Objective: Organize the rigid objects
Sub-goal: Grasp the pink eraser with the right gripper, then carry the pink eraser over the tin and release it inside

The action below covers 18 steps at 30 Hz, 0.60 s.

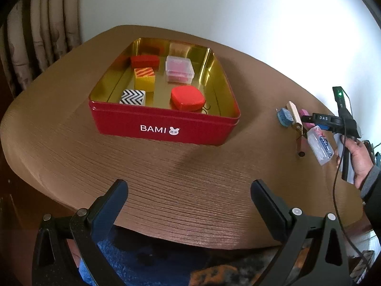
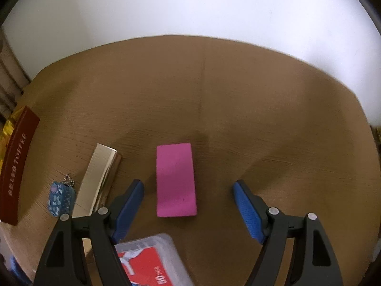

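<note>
While the left gripper [image 1: 189,196] hangs spread and empty near the red tin [image 1: 164,128], the right gripper [image 2: 188,199], unclenched, straddles the pink block [image 2: 176,180], whose long axis runs near-to-far between its fingers.

The left wrist camera looks steeply down across the brown table [image 1: 166,166] toward the red BAMI tin [image 1: 164,128]; the right's hovers close above a pink block [image 2: 176,178], probably the one both share.
</note>
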Each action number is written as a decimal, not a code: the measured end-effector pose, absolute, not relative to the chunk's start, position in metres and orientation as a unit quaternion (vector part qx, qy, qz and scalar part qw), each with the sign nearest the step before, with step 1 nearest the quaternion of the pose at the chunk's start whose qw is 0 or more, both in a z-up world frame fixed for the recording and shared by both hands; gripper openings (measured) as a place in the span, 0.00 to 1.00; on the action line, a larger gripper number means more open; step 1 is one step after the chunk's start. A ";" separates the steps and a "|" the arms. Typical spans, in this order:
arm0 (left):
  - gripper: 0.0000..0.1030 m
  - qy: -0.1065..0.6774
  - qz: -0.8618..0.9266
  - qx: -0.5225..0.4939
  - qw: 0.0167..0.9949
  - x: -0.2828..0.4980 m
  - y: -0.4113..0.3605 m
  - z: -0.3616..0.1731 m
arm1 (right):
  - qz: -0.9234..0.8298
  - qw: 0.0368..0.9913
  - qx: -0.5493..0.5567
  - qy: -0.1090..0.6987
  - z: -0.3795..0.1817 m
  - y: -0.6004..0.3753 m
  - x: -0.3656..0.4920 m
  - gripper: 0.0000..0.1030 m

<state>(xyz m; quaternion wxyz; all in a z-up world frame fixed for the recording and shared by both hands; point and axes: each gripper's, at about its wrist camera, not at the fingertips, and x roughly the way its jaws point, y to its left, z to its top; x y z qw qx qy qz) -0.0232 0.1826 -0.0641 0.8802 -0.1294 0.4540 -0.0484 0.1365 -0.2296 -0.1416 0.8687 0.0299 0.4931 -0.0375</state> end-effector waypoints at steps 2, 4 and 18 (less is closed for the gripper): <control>0.99 0.459 -0.049 -0.128 0.878 -0.022 0.180 -0.067 | -0.047 0.874 0.008 0.483 -0.139 -0.227 0.135 0.30; 0.99 0.458 -0.050 -0.125 0.879 -0.022 0.178 -0.067 | -0.072 0.879 -0.001 0.472 -0.134 -0.229 0.136 0.29; 0.99 0.431 -0.049 -0.131 0.892 -0.035 0.180 -0.049 | -0.105 0.915 -0.019 0.390 -0.020 -0.189 0.118 0.29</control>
